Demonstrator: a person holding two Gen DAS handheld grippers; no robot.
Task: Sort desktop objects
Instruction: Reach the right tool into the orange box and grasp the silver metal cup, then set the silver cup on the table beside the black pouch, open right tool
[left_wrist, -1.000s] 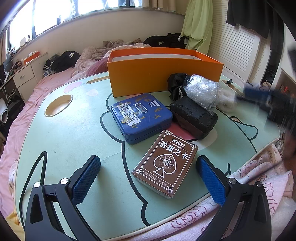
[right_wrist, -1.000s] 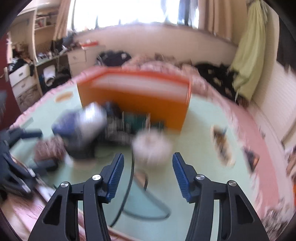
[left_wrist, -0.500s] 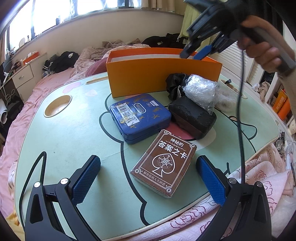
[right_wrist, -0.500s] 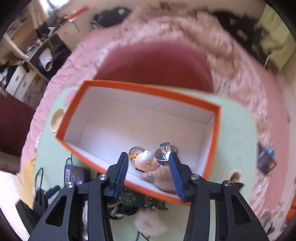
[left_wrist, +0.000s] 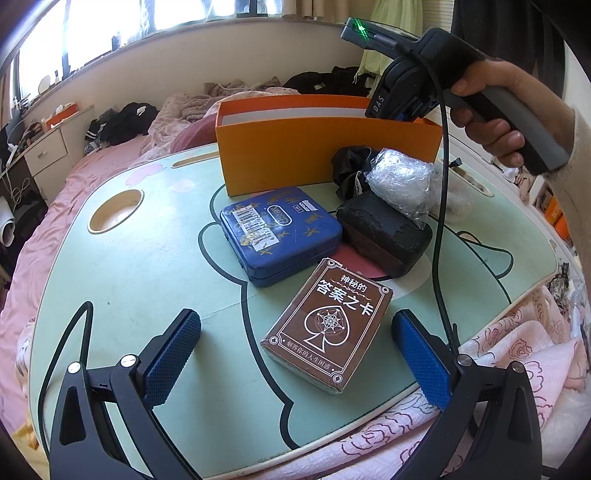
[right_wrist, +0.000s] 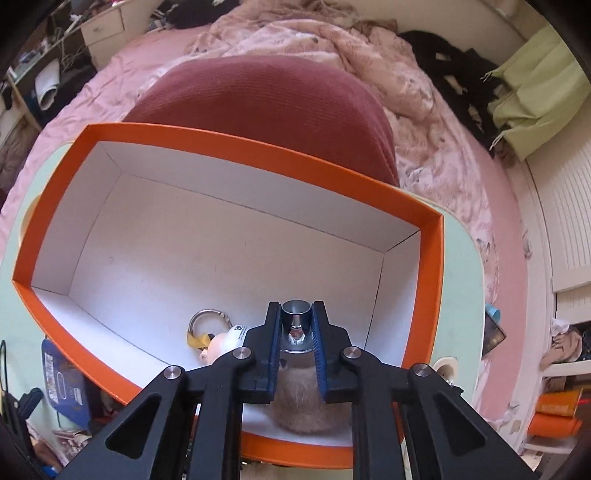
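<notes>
An orange box (left_wrist: 325, 155) with a white inside (right_wrist: 207, 258) stands at the back of the green table (left_wrist: 147, 258). My right gripper (right_wrist: 297, 325) reaches down into it and is shut on a small silver metal cup (right_wrist: 295, 310). A fuzzy beige pompom (right_wrist: 310, 406), a metal ring (right_wrist: 207, 321) and a small pink figure (right_wrist: 218, 347) lie in the box. My left gripper (left_wrist: 295, 350) is open, low over the table's front edge, around a brown card box (left_wrist: 328, 325).
A blue tin (left_wrist: 280, 232), a black case (left_wrist: 384, 236), a crinkled plastic bag (left_wrist: 399, 181) and black cloth (left_wrist: 347, 162) lie before the orange box. A round cup hole (left_wrist: 114, 210) is at the table's left. Pink bedding (right_wrist: 332, 55) surrounds the table.
My right gripper swung up over the orange box, dropped into it and closed on the silver cup. The left gripper has stayed put.
</notes>
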